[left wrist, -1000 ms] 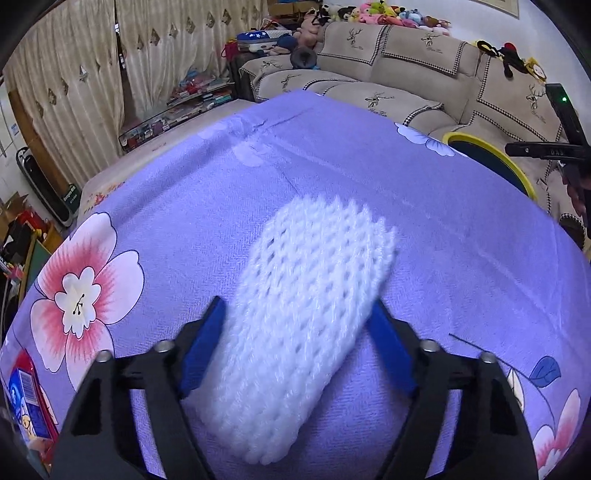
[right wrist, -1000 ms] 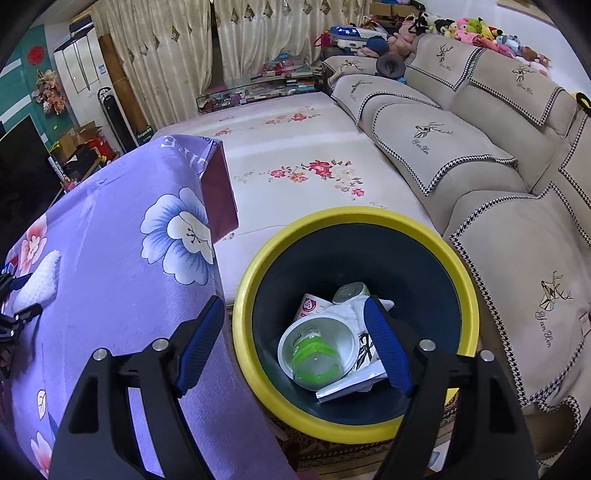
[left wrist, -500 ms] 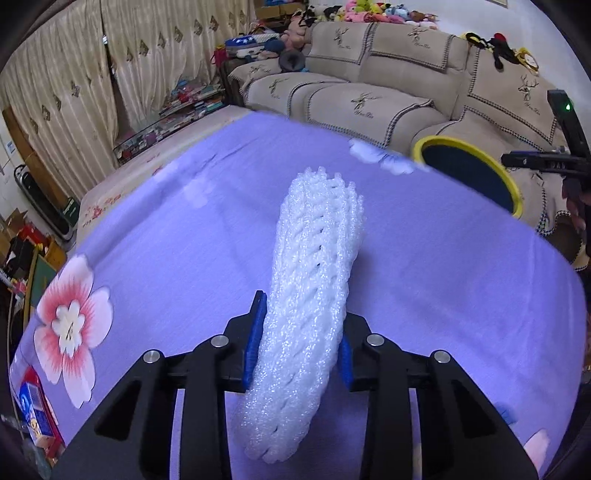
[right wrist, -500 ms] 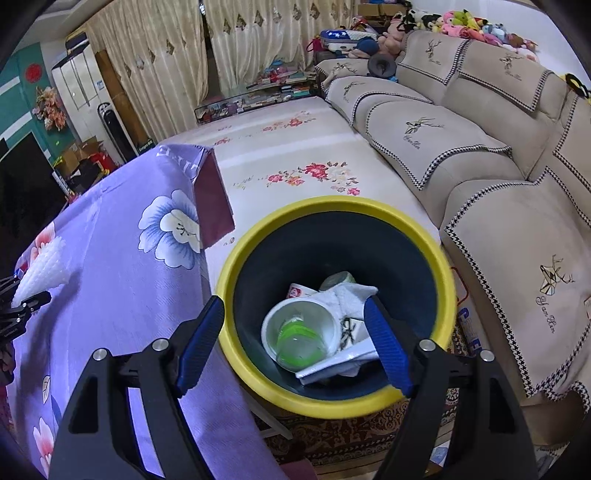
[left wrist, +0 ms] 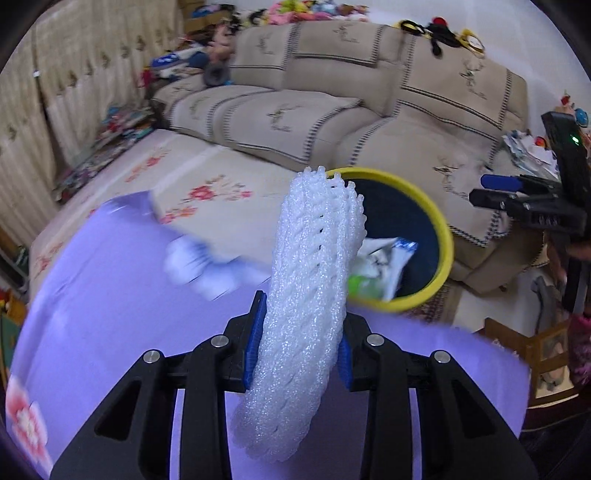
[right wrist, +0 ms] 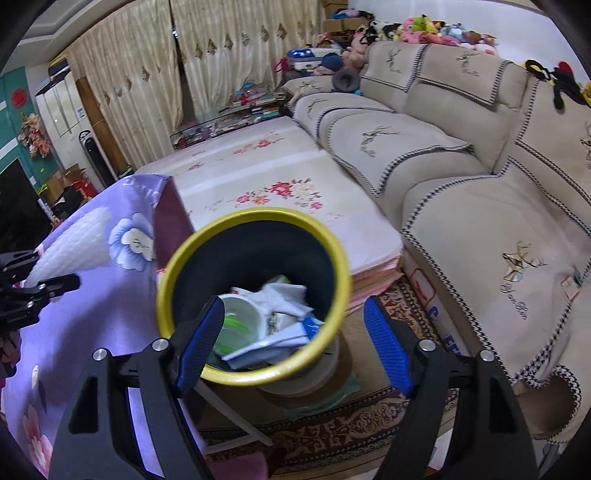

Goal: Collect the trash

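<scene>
Nearest in the left wrist view, the left gripper [left wrist: 299, 343] has its jaws closed on a white foam net sleeve [left wrist: 314, 291], which stands edge-up between the blue pads and reaches toward twelve o'clock. Under it spreads the tabletop [left wrist: 110, 314], covered in a purple cloth printed with pink and blue flowers.

Past the cloth's far edge, at about one o'clock, stands a dark bin with a yellow rim [left wrist: 441, 229], holding a white cup with green inside [right wrist: 240, 319] and crumpled white wrappers [right wrist: 286, 295]. The bin is just beside the tabletop's edge, on a patterned rug [right wrist: 351, 424].

The right gripper [right wrist: 293, 343] hangs over the bin's near rim with its jaws spread wide and nothing between them; it shows at three o'clock in the left view.

Beyond the bin lies a low cream platform with red flower prints [right wrist: 258, 177]. A beige sectional sofa [right wrist: 461, 166] wraps from twelve to four o'clock, plush toys [right wrist: 424, 27] piled along its back. Cream curtains [right wrist: 184, 55] hang at eleven o'clock, with cluttered shelves beneath them.
</scene>
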The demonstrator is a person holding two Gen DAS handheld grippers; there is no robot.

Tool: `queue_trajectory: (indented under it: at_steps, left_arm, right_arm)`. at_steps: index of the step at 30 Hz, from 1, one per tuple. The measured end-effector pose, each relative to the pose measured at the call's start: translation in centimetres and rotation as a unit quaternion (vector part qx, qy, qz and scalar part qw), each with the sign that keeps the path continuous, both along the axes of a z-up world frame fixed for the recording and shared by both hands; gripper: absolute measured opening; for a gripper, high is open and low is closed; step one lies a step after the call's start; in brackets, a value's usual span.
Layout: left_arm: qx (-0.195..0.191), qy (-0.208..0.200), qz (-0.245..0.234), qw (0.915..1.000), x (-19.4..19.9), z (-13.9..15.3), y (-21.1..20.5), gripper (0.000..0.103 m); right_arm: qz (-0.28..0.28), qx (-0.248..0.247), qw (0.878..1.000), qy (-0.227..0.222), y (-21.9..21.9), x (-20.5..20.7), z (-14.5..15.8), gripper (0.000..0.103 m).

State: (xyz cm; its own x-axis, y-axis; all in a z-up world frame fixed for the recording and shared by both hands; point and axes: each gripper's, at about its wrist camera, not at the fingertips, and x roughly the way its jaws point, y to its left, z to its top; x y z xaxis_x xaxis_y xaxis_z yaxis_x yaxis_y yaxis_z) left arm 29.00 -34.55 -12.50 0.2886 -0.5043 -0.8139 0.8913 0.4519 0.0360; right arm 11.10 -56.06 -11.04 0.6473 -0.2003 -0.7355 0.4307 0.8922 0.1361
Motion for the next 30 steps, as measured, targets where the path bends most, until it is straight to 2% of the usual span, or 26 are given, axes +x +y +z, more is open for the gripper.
queue_trajectory:
  at_steps: [4,6,9,11,13,15,18,23,24,27,30]
  left_arm:
    - [0.016,0.032,-0.017,0.9992,-0.1,-1.6,-6.2,0.034]
    - [0.027,0.048,-0.021,0.9982,-0.1,-2.6,-8.9,0.039]
    - [0.040,0.047,-0.017,0.9979,-0.1,-4.0,-12.2,0.042]
    - [0.044,0.052,-0.012,0.9976,0.3,-4.9,-13.8,0.051]
    - [0.049,0.052,-0.001,0.9975,0.6,-5.6,-15.2,0.074]
    - [0.050,0.057,0.008,0.9971,0.7,-6.0,-15.9,0.078]
    - [0.049,0.070,0.020,0.9961,1.2,-6.3,-16.2,0.086]
    - [0.024,0.076,0.047,0.9957,1.4,-4.8,-13.5,0.087]
    - [0.014,0.073,0.056,0.9956,1.3,-3.9,-12.5,0.087]
    - [-0.021,0.051,0.088,0.9946,0.6,-1.1,-9.1,0.098]
    - [-0.050,0.019,0.135,0.9894,-0.7,1.7,-4.9,0.098]
  right_arm:
    - [-0.014,-0.005,1.000,0.000,-1.4,-1.4,-0.1,0.074]
    - [-0.019,-0.004,1.000,-0.001,-2.0,-2.0,-0.2,0.076]
    - [-0.024,-0.002,1.000,-0.005,-2.8,-2.8,-0.3,0.077]
    - [-0.025,-0.001,1.000,-0.004,-3.0,-3.0,-0.5,0.077]
    - [-0.025,0.002,1.000,-0.003,-3.2,-3.2,-0.6,0.078]
    - [-0.025,0.003,1.000,-0.001,-3.2,-3.3,-0.7,0.078]
    - [-0.023,0.004,1.000,-0.002,-3.2,-3.4,-0.7,0.078]
    - [-0.019,0.004,1.000,-0.010,-2.6,-3.8,-0.2,0.078]
    - [-0.017,0.003,1.000,-0.012,-2.4,-3.9,-0.1,0.078]
    - [-0.009,-0.002,1.000,-0.012,-1.4,-4.0,0.3,0.080]
    - [0.007,-0.008,1.000,-0.016,0.3,-4.3,0.8,0.082]
